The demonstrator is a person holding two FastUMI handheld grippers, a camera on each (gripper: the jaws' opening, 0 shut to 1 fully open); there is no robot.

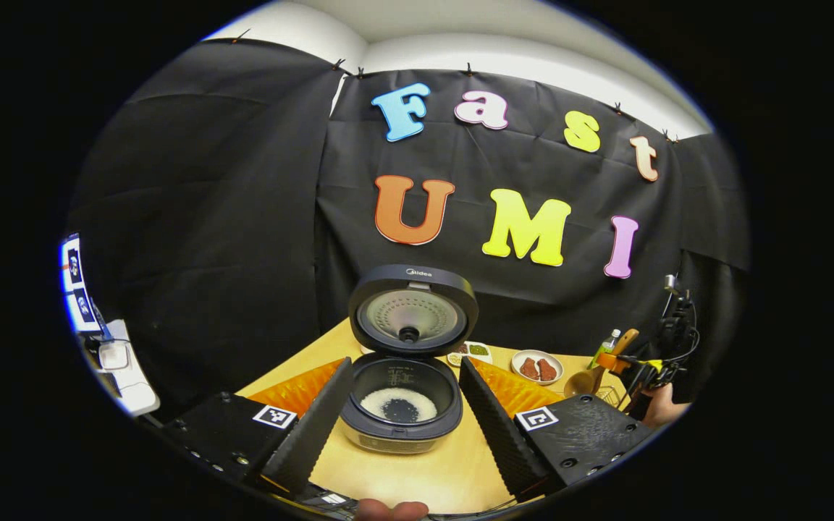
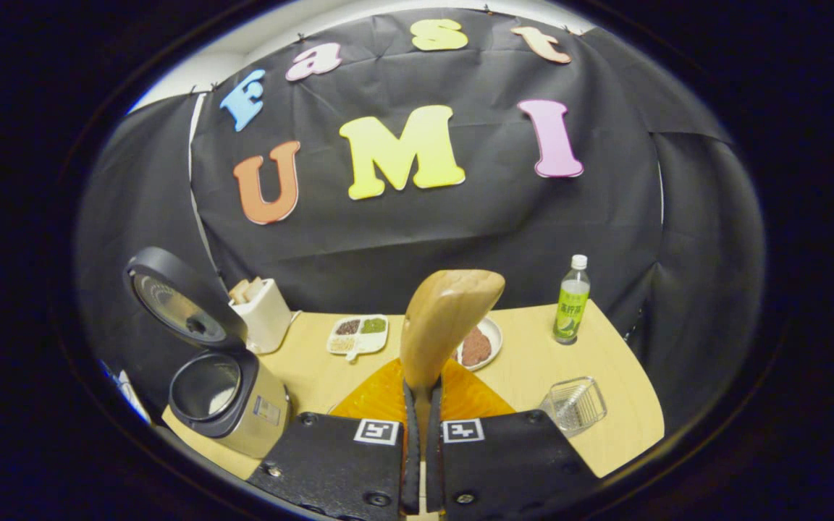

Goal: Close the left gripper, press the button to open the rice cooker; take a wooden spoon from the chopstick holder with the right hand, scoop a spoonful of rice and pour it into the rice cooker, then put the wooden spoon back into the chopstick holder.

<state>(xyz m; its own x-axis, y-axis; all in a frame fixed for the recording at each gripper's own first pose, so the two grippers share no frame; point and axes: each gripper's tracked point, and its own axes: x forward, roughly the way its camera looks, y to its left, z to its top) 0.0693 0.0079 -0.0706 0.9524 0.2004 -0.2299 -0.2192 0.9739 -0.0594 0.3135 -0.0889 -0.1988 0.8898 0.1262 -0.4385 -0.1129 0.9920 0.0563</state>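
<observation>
The rice cooker [image 1: 401, 416] stands open on the table, its round lid [image 1: 413, 312] tipped up behind the pot. White rice with a dark patch lies in the pot. My left gripper [image 1: 406, 434] is open, one finger on each side of the cooker and short of it. My right gripper [image 2: 423, 394] is shut on the handle of the wooden spoon [image 2: 447, 318], whose bowl points up and away above the table. The left gripper view has that spoon [image 1: 589, 378] at far right. The cooker [image 2: 225, 394] sits left of the right gripper, and the white chopstick holder [image 2: 263, 312] stands behind it.
A clear container [image 2: 573, 405] holding rice sits at the right front. Behind are a green bottle [image 2: 570, 300], a plate of brown pieces [image 2: 478, 346] and a divided dish [image 2: 357, 334]. The light wooden table [image 2: 533, 362] ends close at the right.
</observation>
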